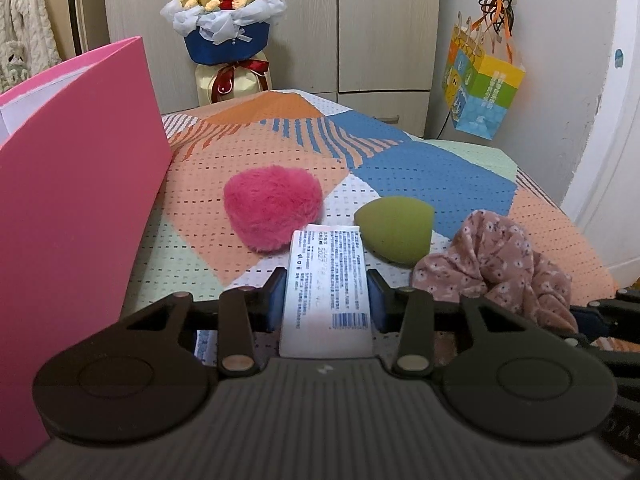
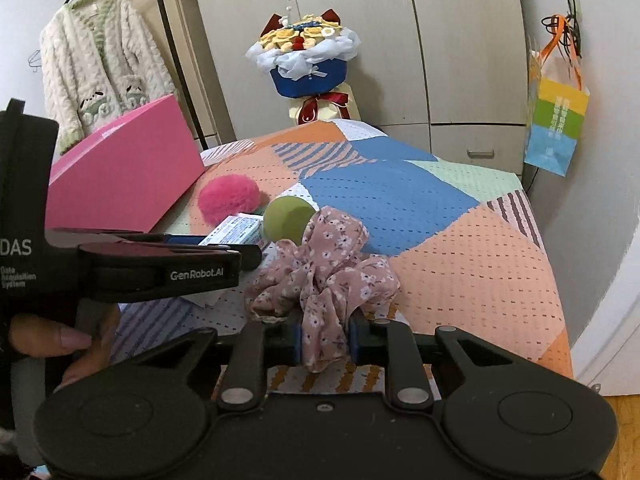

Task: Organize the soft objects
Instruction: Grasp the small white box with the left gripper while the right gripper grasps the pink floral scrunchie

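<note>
Right now my left gripper (image 1: pixel 327 292) has its jaws drawn in on a white tissue pack (image 1: pixel 326 292), the blue pads pressing its two long sides, and my right gripper (image 2: pixel 325 342) is clamped on a fold of the pink floral scrunchie (image 2: pixel 326 268), whose bunched fabric spills forward over the patchwork bedspread (image 2: pixel 460 248). Taking the green makeup sponge (image 1: pixel 394 228) as the marker: the tissue pack's far end lies just to its left, the fuzzy pink heart (image 1: pixel 272 210) sits beyond that, further left, and the scrunchie rests against its near right side. A tall pink box (image 1: pixel 76 208) stands well to its left, at the bedspread's edge.
</note>
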A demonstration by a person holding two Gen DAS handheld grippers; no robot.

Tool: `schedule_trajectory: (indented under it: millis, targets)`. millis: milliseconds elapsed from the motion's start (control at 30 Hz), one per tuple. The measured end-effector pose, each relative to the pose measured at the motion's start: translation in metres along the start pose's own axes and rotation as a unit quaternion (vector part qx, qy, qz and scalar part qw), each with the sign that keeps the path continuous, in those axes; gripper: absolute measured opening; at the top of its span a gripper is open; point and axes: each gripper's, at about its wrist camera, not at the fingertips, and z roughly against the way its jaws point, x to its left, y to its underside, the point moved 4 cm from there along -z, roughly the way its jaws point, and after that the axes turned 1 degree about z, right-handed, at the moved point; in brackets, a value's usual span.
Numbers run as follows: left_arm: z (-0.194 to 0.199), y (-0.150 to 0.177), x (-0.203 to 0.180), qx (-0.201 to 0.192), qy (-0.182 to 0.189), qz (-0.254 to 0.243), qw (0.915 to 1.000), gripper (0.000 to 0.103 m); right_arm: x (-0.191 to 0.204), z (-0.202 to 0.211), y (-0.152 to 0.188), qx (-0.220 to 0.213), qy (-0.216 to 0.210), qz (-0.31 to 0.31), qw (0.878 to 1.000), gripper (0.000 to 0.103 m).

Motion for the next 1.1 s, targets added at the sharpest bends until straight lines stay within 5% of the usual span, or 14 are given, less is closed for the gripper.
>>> schedule_trajectory:
  millis: [1100]
  targets:
    - [0.083,0.044,0.018,0.033,0.114,0.049,0.9918,0.039,0.035,0.057,0.027,0.004,0.025,0.004,1.000,0.018]
